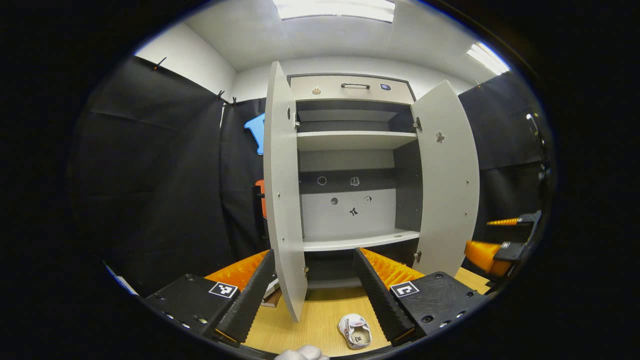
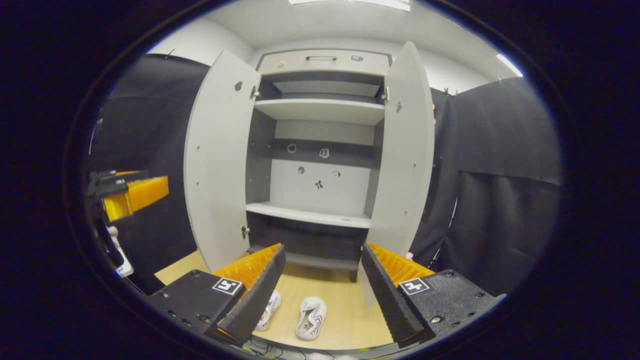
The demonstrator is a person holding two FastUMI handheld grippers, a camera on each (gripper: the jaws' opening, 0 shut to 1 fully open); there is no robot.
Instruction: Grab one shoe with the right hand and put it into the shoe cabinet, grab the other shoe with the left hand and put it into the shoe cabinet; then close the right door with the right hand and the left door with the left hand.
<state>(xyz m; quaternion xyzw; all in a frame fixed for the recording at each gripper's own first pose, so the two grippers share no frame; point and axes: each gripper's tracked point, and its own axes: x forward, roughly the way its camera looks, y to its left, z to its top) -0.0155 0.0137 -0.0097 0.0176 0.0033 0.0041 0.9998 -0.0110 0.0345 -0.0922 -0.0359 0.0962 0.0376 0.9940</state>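
Ahead of us in both views stands a tall grey shoe cabinet (image 1: 352, 145) (image 2: 320, 130) with dark inner walls and pale shelves, and both of its doors hang wide. In the left gripper view the cabinet's left door (image 1: 285, 200) swings out toward us, nearly edge-on, while the right door (image 1: 447, 175) shows its broad inner face. In the right gripper view the left door (image 2: 217, 160) shows its inner face and the right door (image 2: 405, 145) angles toward us.

We hold the left gripper (image 1: 315, 287) with its fingers spread apart, grasping nothing; the left door's lower edge falls between them. On the light wooden floor (image 1: 320, 310) just inside its right-hand finger lies one small white shoe (image 1: 355, 331).

Our right gripper (image 2: 322, 287) is likewise released, fingers apart and empty. Below it on the wooden floor (image 2: 345, 305) lie two white shoes: one (image 2: 311, 318) in the gap between the fingers, the other (image 2: 270, 306) partly hidden behind the left-hand finger. Both rest in front of the cabinet, outside it.
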